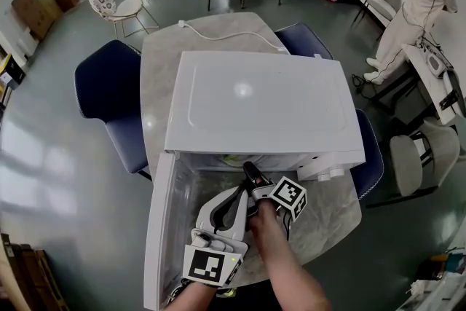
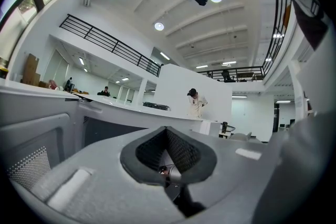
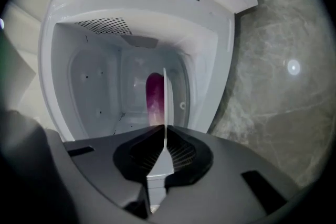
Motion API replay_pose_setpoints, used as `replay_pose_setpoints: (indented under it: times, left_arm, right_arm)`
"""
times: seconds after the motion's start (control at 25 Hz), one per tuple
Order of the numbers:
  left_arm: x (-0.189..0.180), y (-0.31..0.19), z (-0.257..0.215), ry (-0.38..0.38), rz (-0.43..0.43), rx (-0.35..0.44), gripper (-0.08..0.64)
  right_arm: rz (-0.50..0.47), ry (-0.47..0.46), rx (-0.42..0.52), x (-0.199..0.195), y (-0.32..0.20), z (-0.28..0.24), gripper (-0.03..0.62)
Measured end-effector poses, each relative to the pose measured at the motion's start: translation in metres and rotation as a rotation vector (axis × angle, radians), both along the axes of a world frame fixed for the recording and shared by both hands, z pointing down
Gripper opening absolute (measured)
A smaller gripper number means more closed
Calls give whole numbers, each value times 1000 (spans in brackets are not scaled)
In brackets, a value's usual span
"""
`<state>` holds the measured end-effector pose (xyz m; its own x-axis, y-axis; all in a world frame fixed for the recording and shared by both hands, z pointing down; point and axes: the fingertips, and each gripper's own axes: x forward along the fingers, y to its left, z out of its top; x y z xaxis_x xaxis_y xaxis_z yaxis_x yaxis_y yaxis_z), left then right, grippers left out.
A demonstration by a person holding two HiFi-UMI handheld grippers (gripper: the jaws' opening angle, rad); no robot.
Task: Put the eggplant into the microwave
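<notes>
While the microwave's door (image 1: 156, 229) is standing swung open at the near edge of the grey marbled tabletop (image 1: 335, 222), the left gripper (image 1: 237, 194) is hovering low in front of the opening. Its fingers are pressed together with nothing between them. Just beside it, the right gripper (image 1: 249, 171) is pointing into the mouth of the oven, fingers likewise pressed together and empty. The purple eggplant (image 3: 154, 94) is lying deep inside the white microwave (image 1: 255, 102), towards the back wall and well clear of both grippers. Beyond the oven a white cord (image 1: 233, 35) is trailing across the tabletop, dark blue chairs (image 1: 102, 87) are flanking it, and a person in pale clothes (image 1: 408, 18) is standing at the far right.
</notes>
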<state>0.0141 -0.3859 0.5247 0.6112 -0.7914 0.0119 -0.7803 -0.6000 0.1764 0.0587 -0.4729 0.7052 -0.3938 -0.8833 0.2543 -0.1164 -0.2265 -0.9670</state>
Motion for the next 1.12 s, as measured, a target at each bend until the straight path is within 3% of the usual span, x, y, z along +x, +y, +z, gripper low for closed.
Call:
replay_pose_setpoints:
  times: [0.2, 0.44, 0.52, 0.72, 0.88, 0.96, 1.12]
  left_arm:
    - [-4, -3, 2, -1, -10, -13, 6]
    - [-7, -1, 1, 12, -13, -25, 6]
    - [-6, 0, -1, 18, -13, -30, 6]
    - [-6, 4, -5, 13, -7, -11, 6]
    - [-6, 7, -3, 13, -8, -29, 6]
    - [-6, 7, -3, 9, -8, -31, 6]
    - [-6, 9, -7, -12, -4, -42, 6]
  right_arm:
    - [3, 72, 13, -2, -13, 3, 20]
    - [-144, 455, 35, -1, -10, -2, 57]
    - [-209, 548, 54, -4, -10, -3, 86]
    - [-432, 831, 102, -18, -11, 0, 91]
    - [-503, 1010, 127, -14, 0, -5, 91]
    - [-482, 1040, 170, -10, 5, -13, 91]
    - [-423, 965, 238, -4, 23, -42, 49]
